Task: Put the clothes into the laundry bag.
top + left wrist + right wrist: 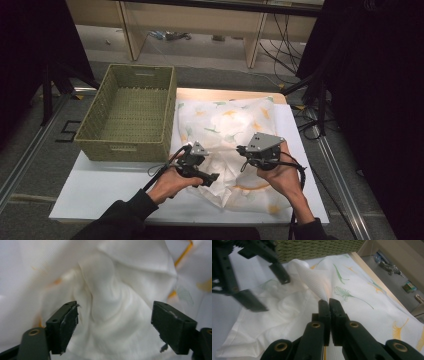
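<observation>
**High view: cloth half-gathered, one jaw set gripping, one wide**

High view has the cloth [235, 135] spread on the white board [90, 192], just right of the basket [131, 112], its near-left corner bunched under your left gripper [206, 179].

Your right gripper [329, 305] has its jaws pressed together on a raised fold of the cloth. Your left gripper [113, 322] has its jaws spread well apart around a twisted ridge of fabric, not yet clamped.

Risks:
- Close the left on that ridge and you may catch several layers; the fold then comes out lopsided.
- Right pinch looks thin, at the fold's edge. Pull hard and it likely slips out.
- The two grippers sit near each other; watch for cable snags and jaws clashing.

Surface: smooth white board on a table, so the cloth will probably slide rather than hold. Room: dark curtains either side, cables and desk legs on the floor beyond.
</observation>
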`<state>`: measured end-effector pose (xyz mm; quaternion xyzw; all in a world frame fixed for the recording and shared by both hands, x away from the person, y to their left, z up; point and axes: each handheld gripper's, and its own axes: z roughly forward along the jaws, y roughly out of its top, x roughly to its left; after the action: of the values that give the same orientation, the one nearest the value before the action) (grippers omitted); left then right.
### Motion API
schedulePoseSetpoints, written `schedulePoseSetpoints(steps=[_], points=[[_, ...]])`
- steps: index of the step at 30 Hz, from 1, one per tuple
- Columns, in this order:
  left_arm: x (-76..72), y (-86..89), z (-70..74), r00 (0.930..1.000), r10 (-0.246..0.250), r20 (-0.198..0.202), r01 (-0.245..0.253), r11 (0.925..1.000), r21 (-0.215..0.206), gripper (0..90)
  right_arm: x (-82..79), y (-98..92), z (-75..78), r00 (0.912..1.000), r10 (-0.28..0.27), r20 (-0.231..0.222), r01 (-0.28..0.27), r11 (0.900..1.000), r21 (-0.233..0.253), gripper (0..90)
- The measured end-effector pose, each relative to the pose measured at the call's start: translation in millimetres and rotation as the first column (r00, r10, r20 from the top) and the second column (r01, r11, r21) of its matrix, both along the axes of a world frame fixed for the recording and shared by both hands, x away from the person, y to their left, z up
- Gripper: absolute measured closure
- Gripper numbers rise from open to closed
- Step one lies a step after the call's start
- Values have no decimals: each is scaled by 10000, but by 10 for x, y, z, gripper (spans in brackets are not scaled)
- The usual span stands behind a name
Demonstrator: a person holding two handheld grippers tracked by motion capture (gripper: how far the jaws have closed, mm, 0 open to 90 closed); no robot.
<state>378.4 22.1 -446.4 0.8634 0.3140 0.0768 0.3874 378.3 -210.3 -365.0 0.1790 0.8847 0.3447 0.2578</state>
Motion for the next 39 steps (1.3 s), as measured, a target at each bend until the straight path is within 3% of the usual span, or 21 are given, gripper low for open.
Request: schedulePoseSetpoints(steps=[5, 6, 7, 8, 10, 13, 18, 22, 24, 27, 28, 30, 34, 36, 39], points=[[41, -159, -233, 9997, -248, 12, 247, 9973, 689, 224, 7, 11, -15, 10000, 6, 2, -6, 10000, -19, 895], [85, -203, -262, 10000, -55, -71, 58, 9985, 548, 281, 7, 11, -18, 10000, 22, -17, -22, 10000, -3, 895], [128, -246, -289, 9996, 244, -123, -243, 9996, 129, 399, 10, 10, -22, 10000, 46, -37, -46, 10000, -4, 895], [167, -282, -301, 9996, 217, -205, -222, 9995, -243, 527, 8, 9, -23, 10000, 46, -59, -46, 10000, -4, 896], [215, -341, -289, 9989, 241, -414, -270, 9971, -714, 683, 0, -5, -21, 9999, -77, -115, 77, 10000, 20, 896], [220, -382, -213, 9999, 133, -34, -135, 9975, -701, 735, 8, -28, -21, 10000, 17, -65, -16, 10000, 42, 895], [281, -338, -101, 9991, 407, 71, -397, 9934, -1073, 748, 6, -38, -13, 10000, 29, -6, -29, 10000, 56, 895], [408, -314, -23, 9963, 819, 280, -776, 9887, -1285, 748, -6, -22, 2, 10000, 37, -5, -37, 10000, 90, 895], [497, -306, -12, 9910, 1306, 307, -1245, 9804, -1525, 748, -10, -23, 10, 10000, 50, 8, -50, 9999, 93, 895], [630, -309, -110, 9742, 1957, 1124, -1838, 9771, -1075, 731, -7, -21, 0, 10000, 38, -19, -38, 9999, 99, 895], [661, -295, -150, 9746, 2059, 886, -1975, 9757, -946, 704, -5, -20, -11, 10000, 52, -43, -52, 10000, 74, 896], [673, -249, -177, 9843, 1702, 475, -1671, 9839, -631, 612, -3, -18, -38, 9998, 97, -148, -97, 10000, 21, 896], [541, -143, -99, 9918, 1104, 638, -1104, 9939, -37, 404, 7, -18, -59, 9996, 142, -227, -142, 9999, 17, 895], [455, -98, -62, 9953, 918, 304, -921, 9957, 102, 315, 1, -18, -56, 9997, 99, -241, -99, 9999, 21, 895], [318, -76, -62, 9996, 258, -83, -253, 9980, 587, 240, -1, -18, -53, 9997, 58, -238, -57, 10000, 20, 895]])
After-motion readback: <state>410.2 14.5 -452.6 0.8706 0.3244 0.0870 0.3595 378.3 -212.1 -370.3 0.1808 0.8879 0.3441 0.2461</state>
